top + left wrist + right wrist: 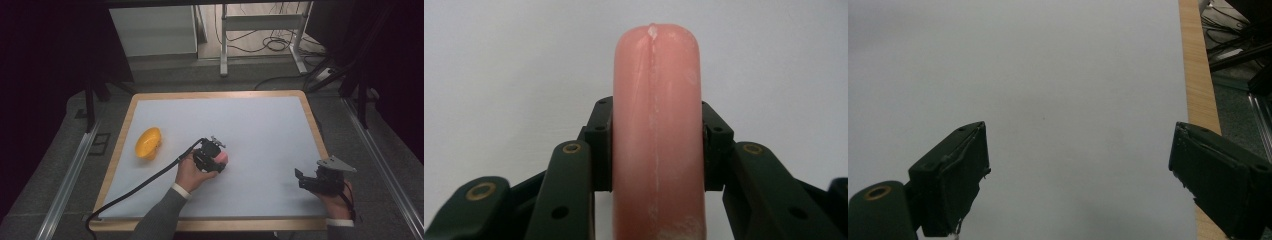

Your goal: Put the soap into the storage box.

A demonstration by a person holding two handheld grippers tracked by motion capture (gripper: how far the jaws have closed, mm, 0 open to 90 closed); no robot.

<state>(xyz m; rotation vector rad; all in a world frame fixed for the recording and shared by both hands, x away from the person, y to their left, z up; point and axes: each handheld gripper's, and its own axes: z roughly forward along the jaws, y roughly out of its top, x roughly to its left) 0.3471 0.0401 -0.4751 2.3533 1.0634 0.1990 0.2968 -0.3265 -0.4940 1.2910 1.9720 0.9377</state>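
Evidently light and slightly soft, smooth-skinned pink sausage pinched mid-length in left gripper near table centre, likely slippery, best gripped across its middle; right gripper spread wide, empty.

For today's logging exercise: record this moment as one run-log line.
left gripper: shut on pink sausage | right gripper: open, empty | yellow bowl: tipped, untouched

Pink sausage, yellow bowl, white mat.
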